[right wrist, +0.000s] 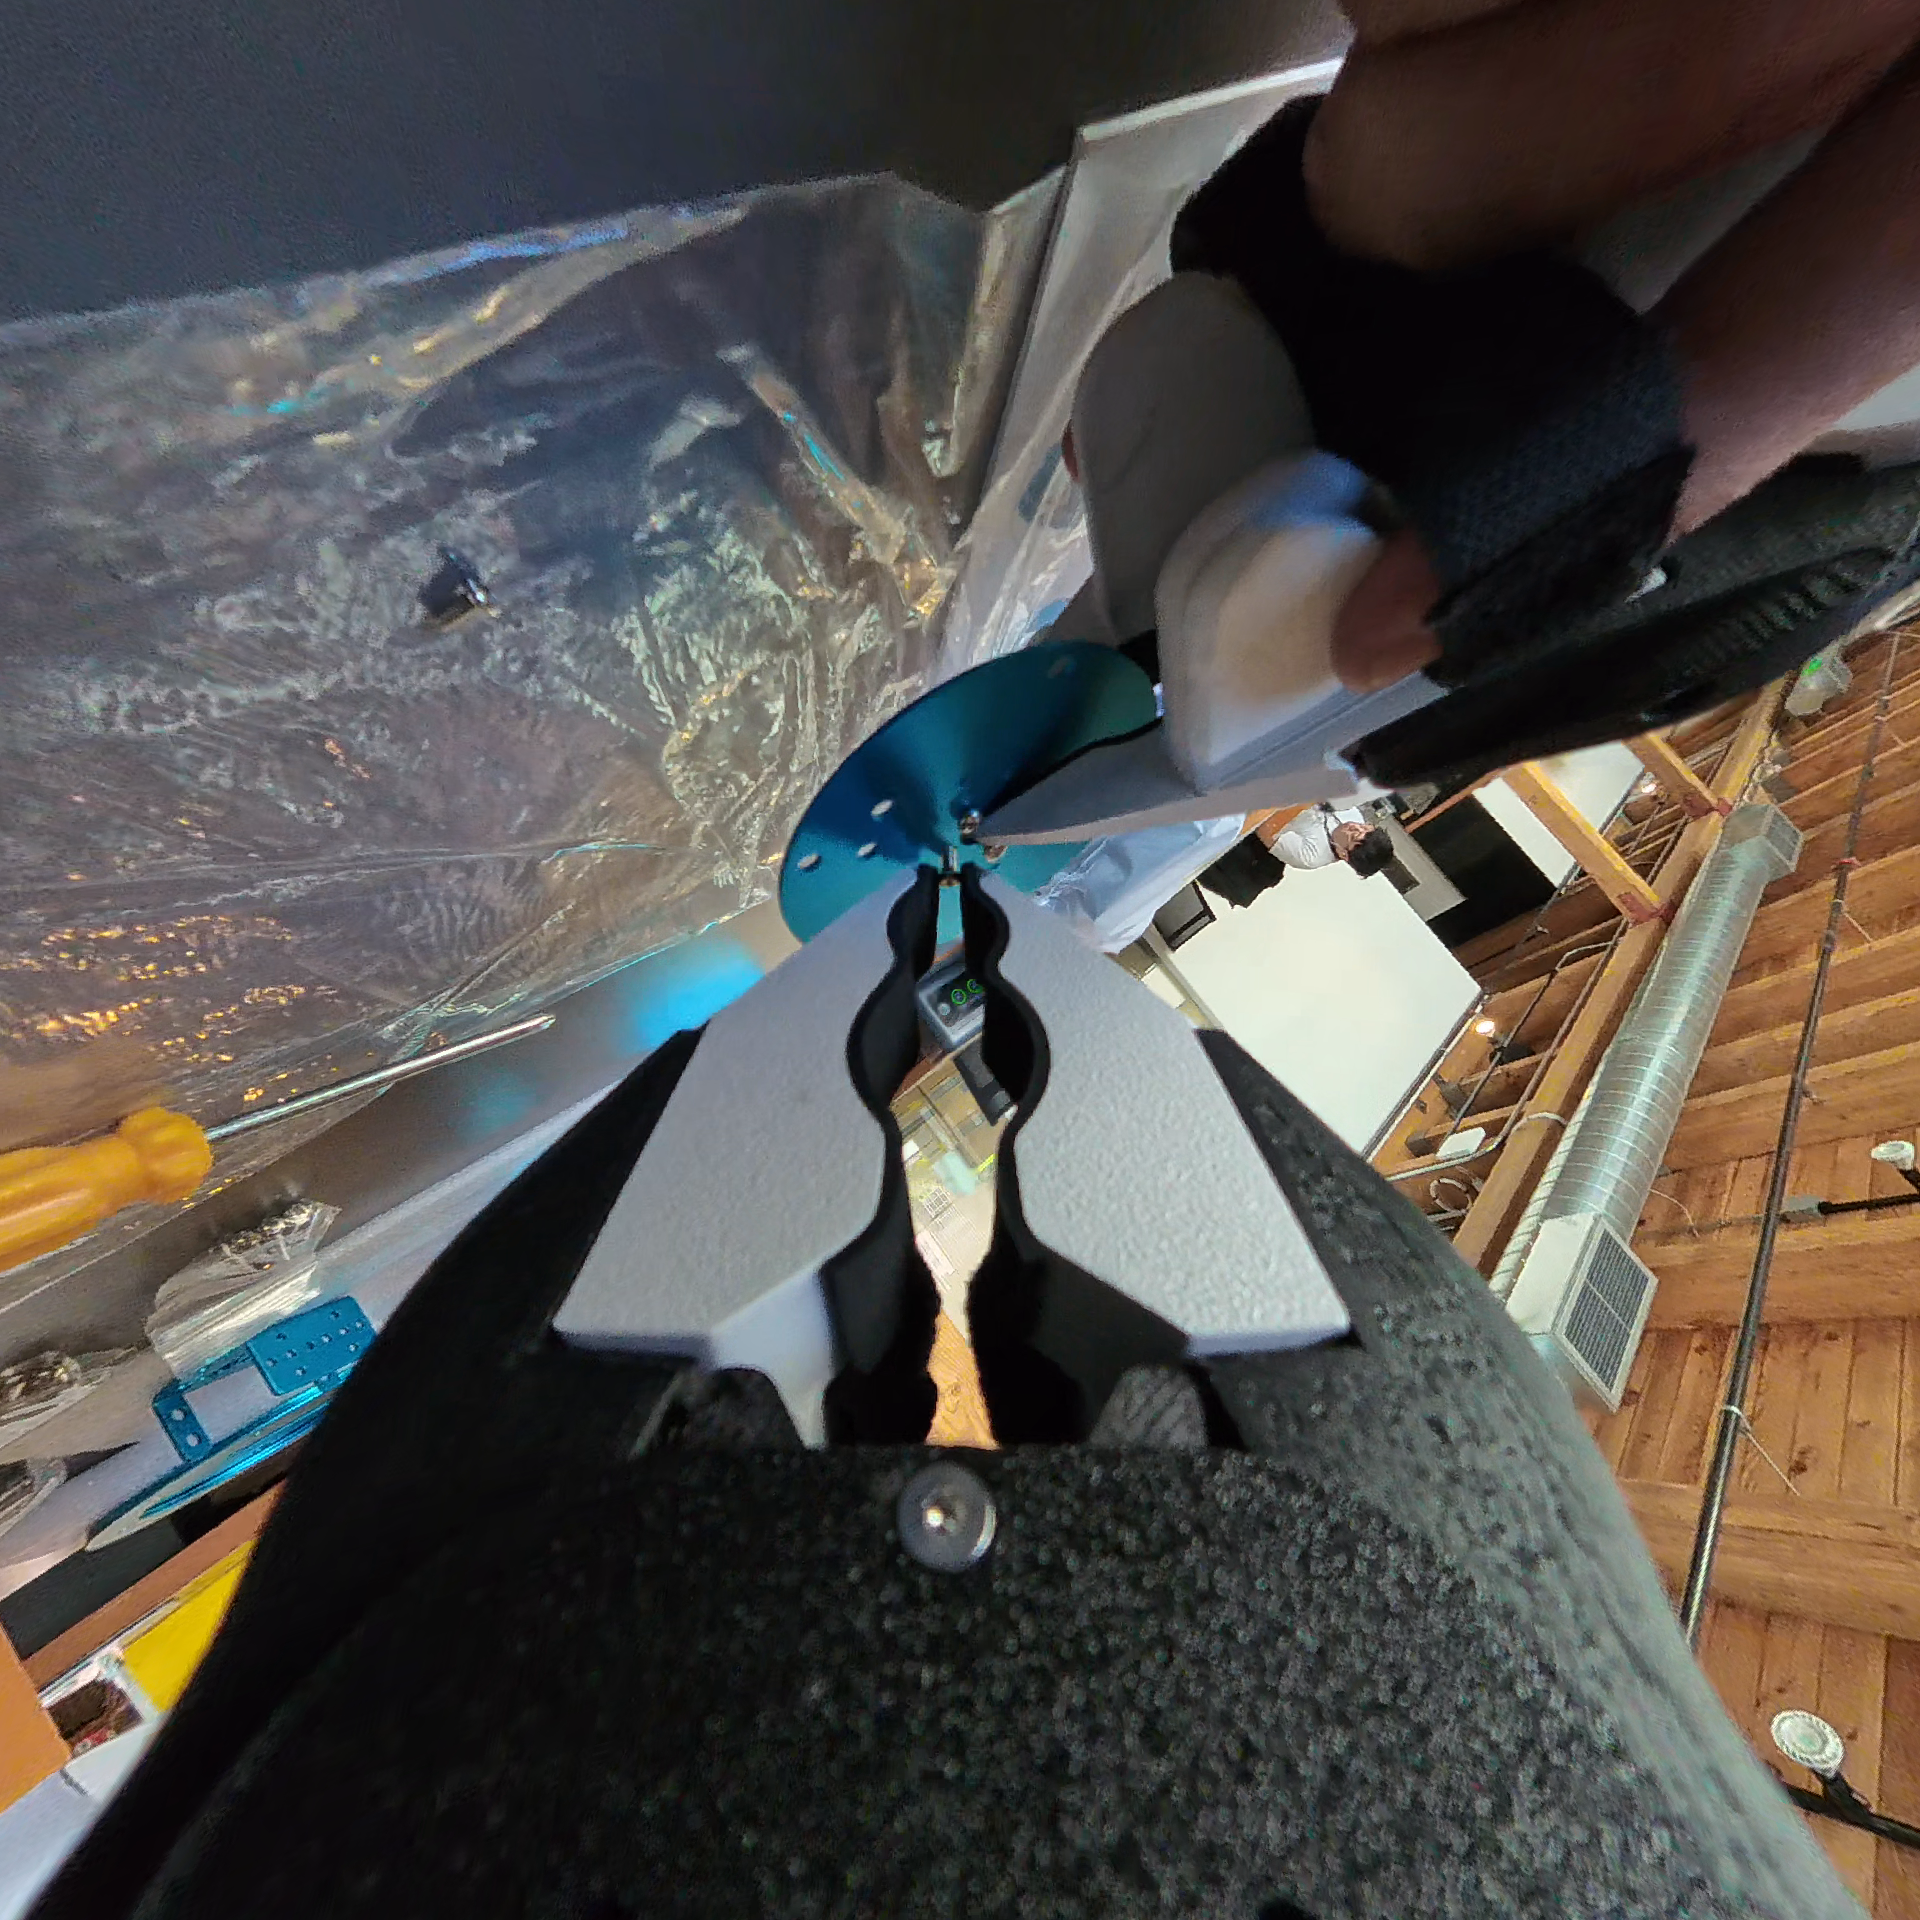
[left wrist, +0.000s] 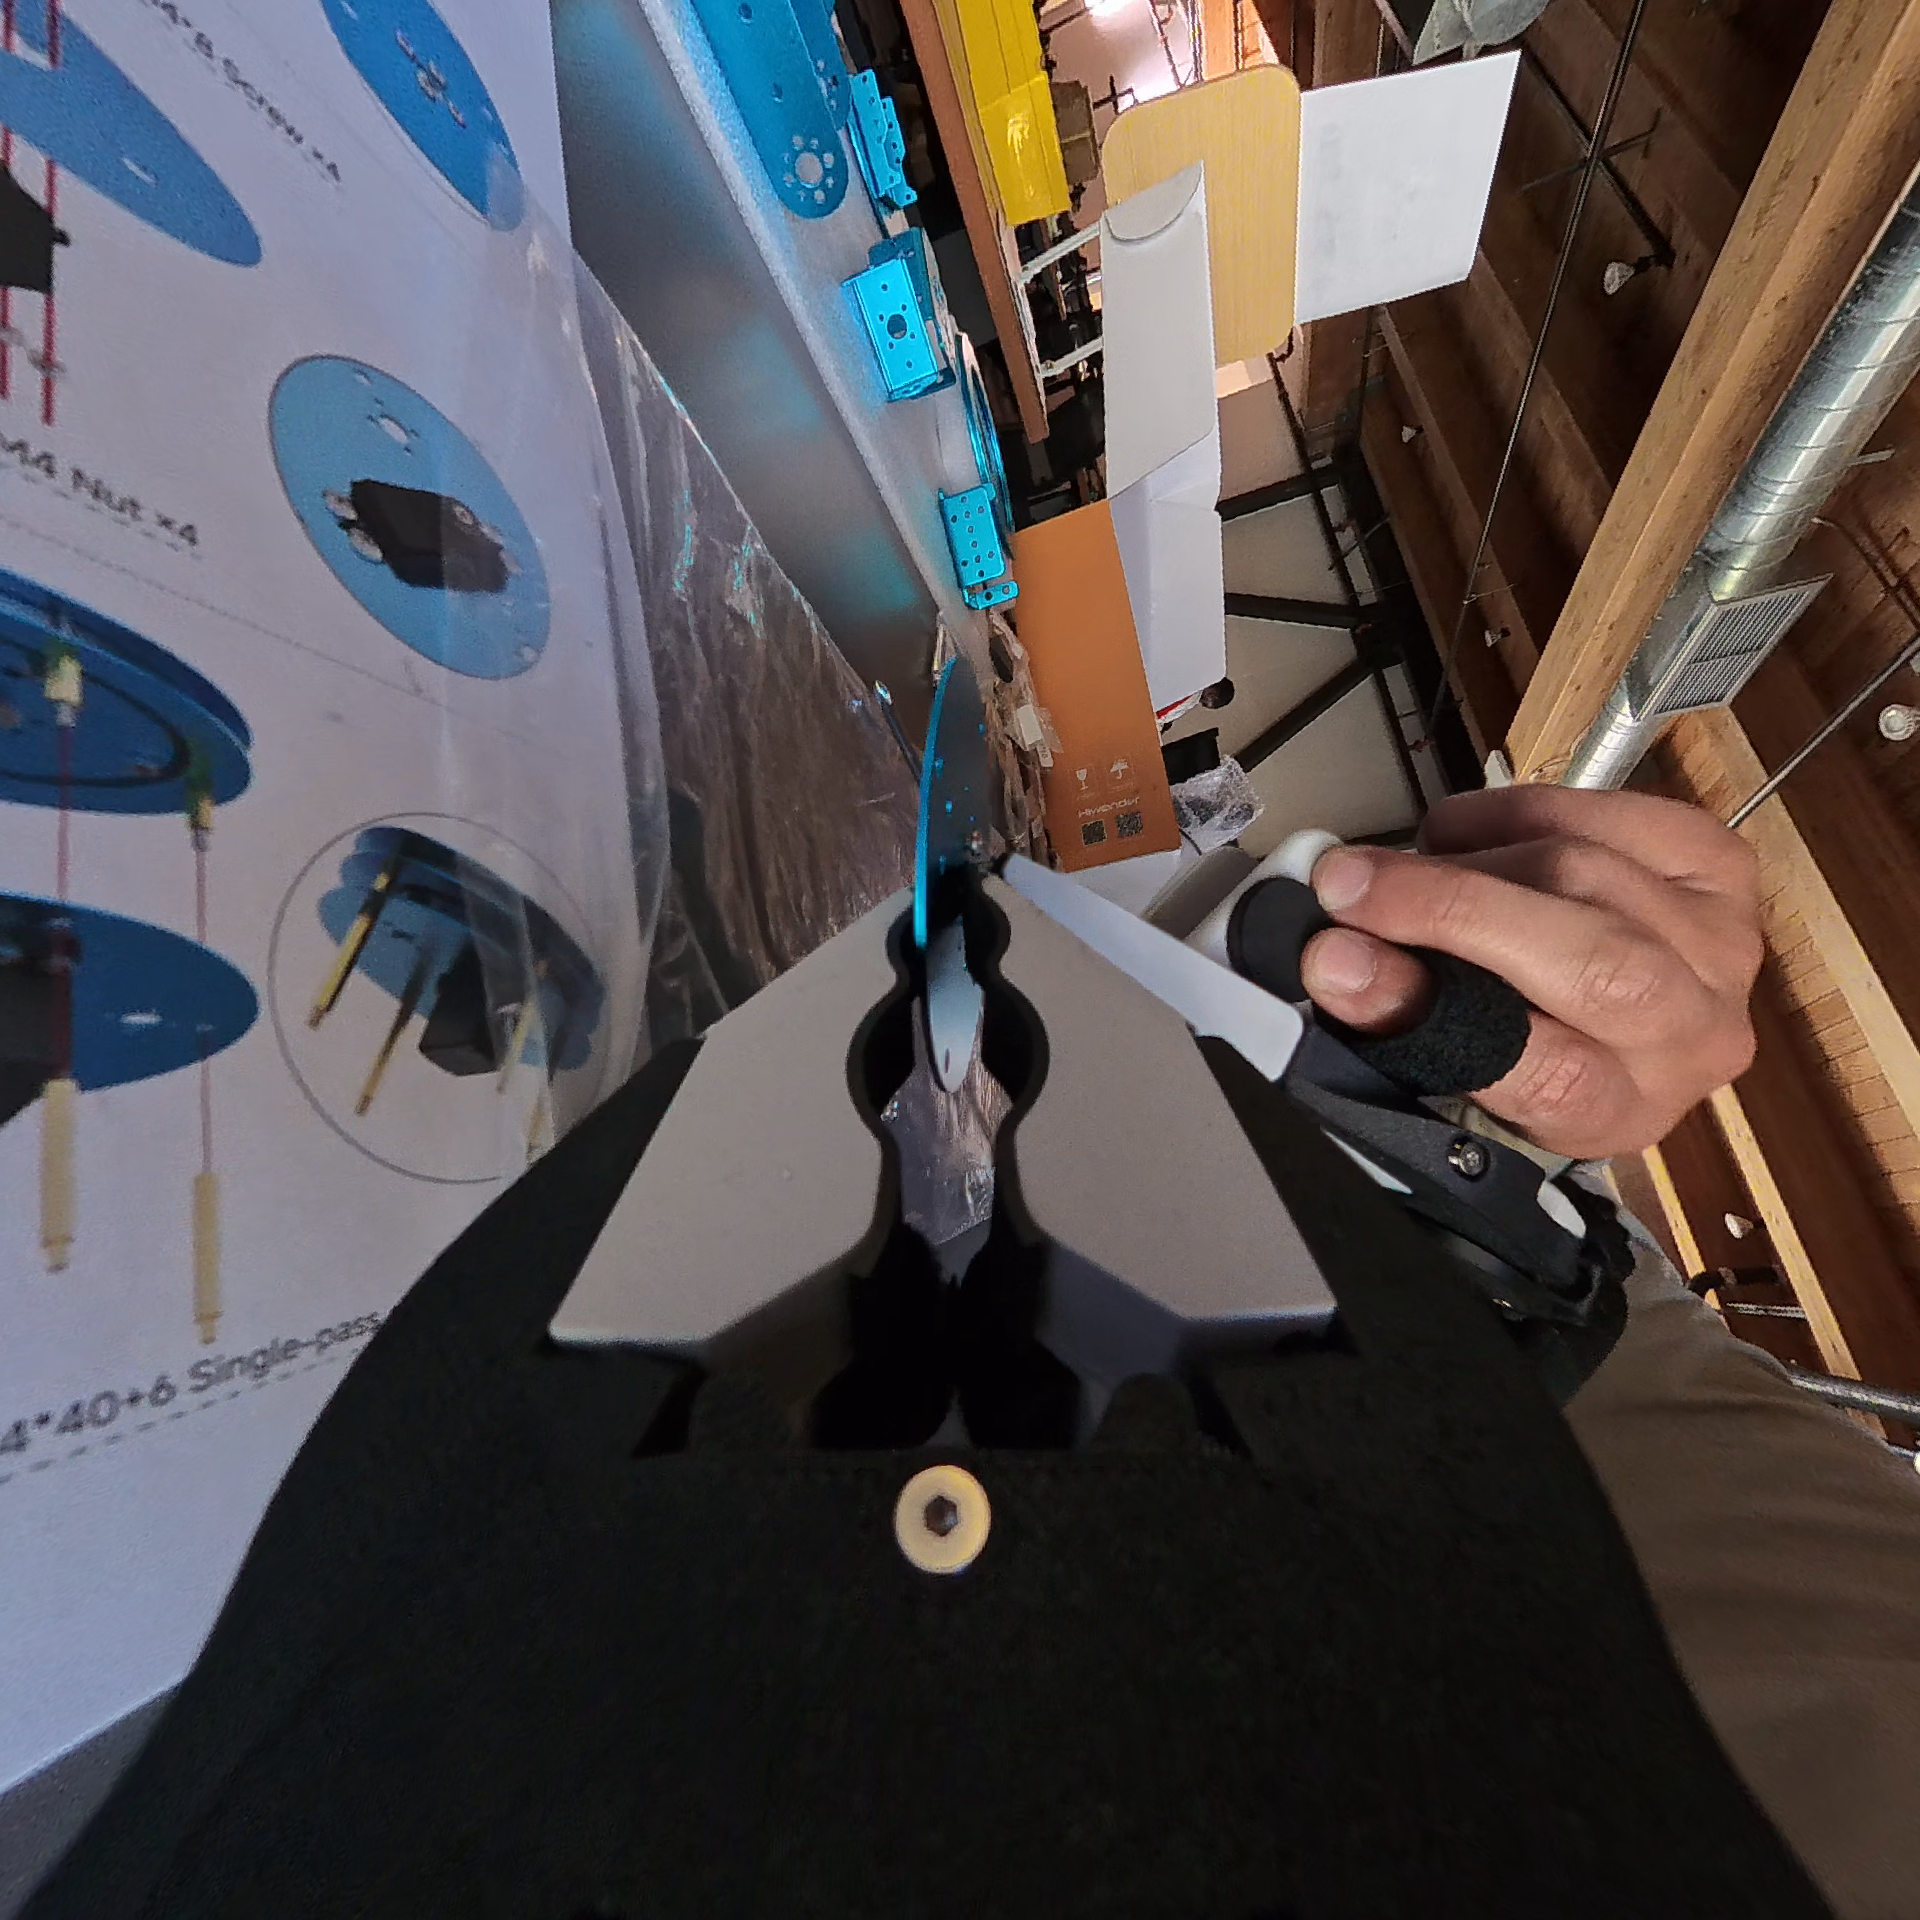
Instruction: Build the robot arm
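Left tool [left wrist: 948, 904] pinches blue round plate [left wrist: 940, 800] edge-on above desk [left wrist: 727, 260], steadying it; right tool [right wrist: 943, 873] nearly closed on small screw [right wrist: 951, 854] at plate's face.

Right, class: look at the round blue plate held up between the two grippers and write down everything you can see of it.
The blue plate is a thin, flat disc that looks like anodised metal, with small round holes drilled through it and tiny silvery screws near its lower edge. It is lifted off the table. The left gripper pinches its rim, seeing it edge-on; the right gripper closes at a small screw on its face. Crinkled clear plastic wrap lies behind it.
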Action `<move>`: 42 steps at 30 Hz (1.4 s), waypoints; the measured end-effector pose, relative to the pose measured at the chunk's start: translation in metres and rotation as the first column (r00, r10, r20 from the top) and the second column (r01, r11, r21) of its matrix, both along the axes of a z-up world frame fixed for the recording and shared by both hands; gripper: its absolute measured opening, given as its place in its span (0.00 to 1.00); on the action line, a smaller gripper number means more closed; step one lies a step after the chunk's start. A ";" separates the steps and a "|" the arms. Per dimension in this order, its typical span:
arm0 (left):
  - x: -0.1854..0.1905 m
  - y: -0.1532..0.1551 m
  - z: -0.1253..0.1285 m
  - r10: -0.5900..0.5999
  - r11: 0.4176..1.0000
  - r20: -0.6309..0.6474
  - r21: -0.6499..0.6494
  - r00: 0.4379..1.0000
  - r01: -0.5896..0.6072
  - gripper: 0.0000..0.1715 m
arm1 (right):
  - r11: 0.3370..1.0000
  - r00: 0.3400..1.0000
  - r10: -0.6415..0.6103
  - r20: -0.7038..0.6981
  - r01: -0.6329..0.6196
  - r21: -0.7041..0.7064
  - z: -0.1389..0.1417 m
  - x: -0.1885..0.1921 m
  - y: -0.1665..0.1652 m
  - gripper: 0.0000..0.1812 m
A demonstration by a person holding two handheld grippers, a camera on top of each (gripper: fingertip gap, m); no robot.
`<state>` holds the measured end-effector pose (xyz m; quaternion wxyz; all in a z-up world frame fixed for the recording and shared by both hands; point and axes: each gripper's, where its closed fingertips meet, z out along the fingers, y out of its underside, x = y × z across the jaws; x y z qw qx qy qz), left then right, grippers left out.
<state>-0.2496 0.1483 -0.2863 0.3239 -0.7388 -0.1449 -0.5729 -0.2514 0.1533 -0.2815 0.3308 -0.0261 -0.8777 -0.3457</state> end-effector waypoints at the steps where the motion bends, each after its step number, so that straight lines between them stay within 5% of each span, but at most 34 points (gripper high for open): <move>1: 0.001 0.000 0.000 -0.003 1.000 -0.005 0.000 1.000 0.003 0.03 | 1.000 1.000 0.000 0.008 0.000 0.007 -0.001 0.000 0.000 0.02; 8: 0.001 -0.001 0.001 -0.005 1.000 -0.016 0.015 1.000 0.005 0.03 | 1.000 0.999 -0.003 0.032 0.003 0.006 0.000 0.001 -0.002 0.02; 24: 0.004 -0.003 0.002 -0.015 0.999 -0.035 0.034 0.999 0.017 0.03 | 0.945 0.981 -0.182 0.073 0.195 -0.263 -0.002 0.005 -0.002 0.02; 37: 0.003 -0.003 0.002 -0.016 0.999 -0.032 0.032 0.999 0.017 0.03 | 0.929 0.973 -0.210 0.094 0.228 -0.291 -0.003 0.004 -0.002 0.02; 42: 0.003 -0.003 0.003 -0.010 0.999 -0.040 0.047 0.999 0.012 0.03 | 0.869 0.959 -0.263 0.102 0.281 -0.406 -0.003 0.005 -0.002 0.02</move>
